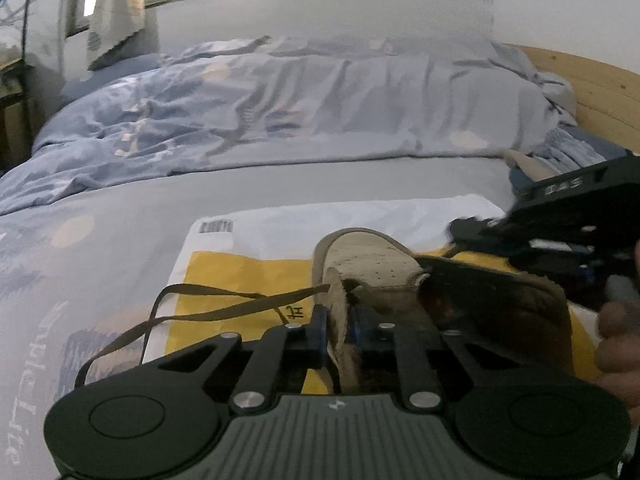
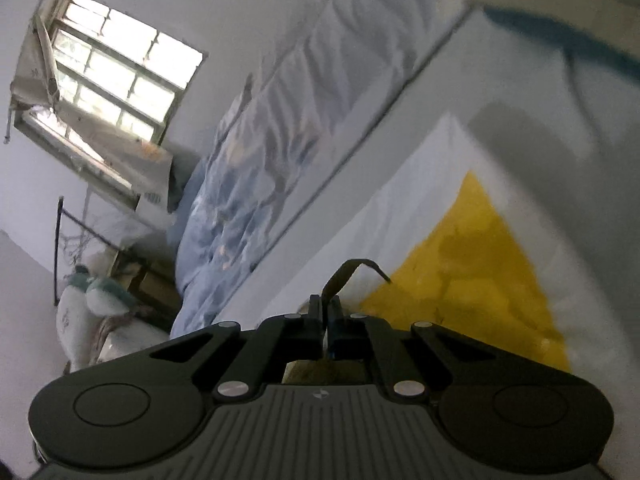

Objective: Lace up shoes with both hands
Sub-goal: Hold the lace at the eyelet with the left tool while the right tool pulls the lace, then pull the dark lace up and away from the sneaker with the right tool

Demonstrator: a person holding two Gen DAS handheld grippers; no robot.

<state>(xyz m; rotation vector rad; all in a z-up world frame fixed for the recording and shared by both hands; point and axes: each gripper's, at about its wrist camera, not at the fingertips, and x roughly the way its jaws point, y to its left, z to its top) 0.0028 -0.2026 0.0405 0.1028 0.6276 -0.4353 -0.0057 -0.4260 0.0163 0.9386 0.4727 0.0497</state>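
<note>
My left hand-held gripper (image 1: 338, 334) sits at lower centre of its own view, pinching the tan edge of the shoe (image 1: 372, 264) by the lace holes; the suede flap stands up between the two blue pads, which press on it from either side. The shoe lies on a white and yellow mailer bag (image 1: 248, 268) spread over the bed (image 1: 120, 216), toe pointing away from me toward the rumpled blue duvet (image 1: 280, 96). A brown lace (image 1: 192, 312) runs out of the shoe's left side and loops across the yellow part of the bag toward the lower left of the frame.

At the right edge of that view I see my right hand-held gripper (image 1: 460, 228), blurred, above the shoe's dark opening, with fingertips (image 1: 616, 320) of the hand holding it showing below.

In the right wrist view, my right hand-held gripper (image 2: 329, 312) is pressed together on a flat brown lace end (image 2: 340, 280), which sticks up from between the fingers and curls over to the right. The picture is tilted and smeared, so I think the shoe itself is out of sight here. The window (image 2: 116, 68) is in the upper left
</note>
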